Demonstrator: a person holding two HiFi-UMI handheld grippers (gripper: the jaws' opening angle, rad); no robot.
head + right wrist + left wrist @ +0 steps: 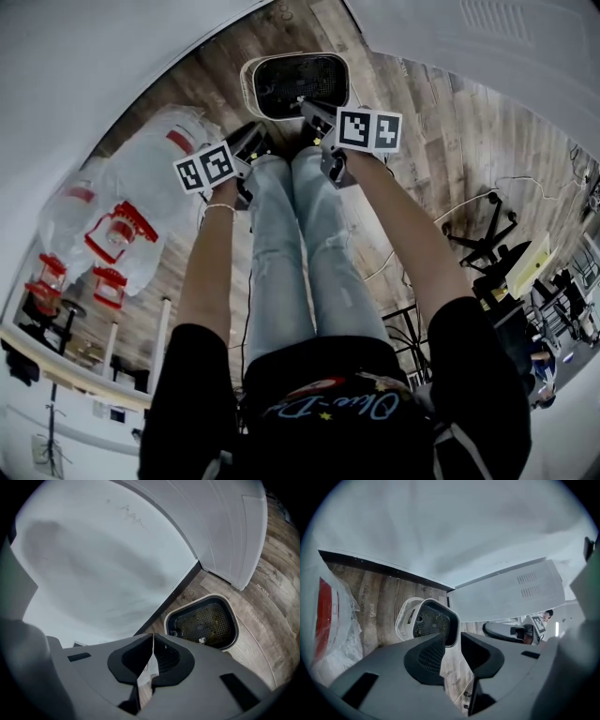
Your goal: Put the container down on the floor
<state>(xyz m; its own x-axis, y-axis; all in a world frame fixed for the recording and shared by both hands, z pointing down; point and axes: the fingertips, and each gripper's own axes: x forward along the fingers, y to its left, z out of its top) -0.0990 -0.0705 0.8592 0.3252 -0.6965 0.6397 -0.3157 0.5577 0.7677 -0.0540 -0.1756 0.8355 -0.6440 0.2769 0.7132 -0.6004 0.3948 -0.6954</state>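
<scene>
Right gripper view: the jaws of my right gripper [153, 634] meet tip to tip, with nothing clamped that I can see. Left gripper view: the jaws of the left gripper [453, 636] stand apart and the gap is empty, with only floorboards showing through it.

Neither pair touches the container [204, 623]. It sits open side up on the wood floor [422, 150], dark mesh showing inside. It is just past both sets of tips and close to the foot of the white wall [108, 550]. From the left gripper it lies beyond the left jaw.

Head view: the container is at the far end, with both grippers over its near rim.

Judgement: the set-down looks done, so the step in hand is getting clear.
- Lift both grippers up first, then draw them to the near side.
- Hold the left jaws apart so no finger hooks the rim.
- No sideways sweep: the plastic bag [141, 187] lies near on the left.
- Confirm the container rests flat and is not rocking.
</scene>
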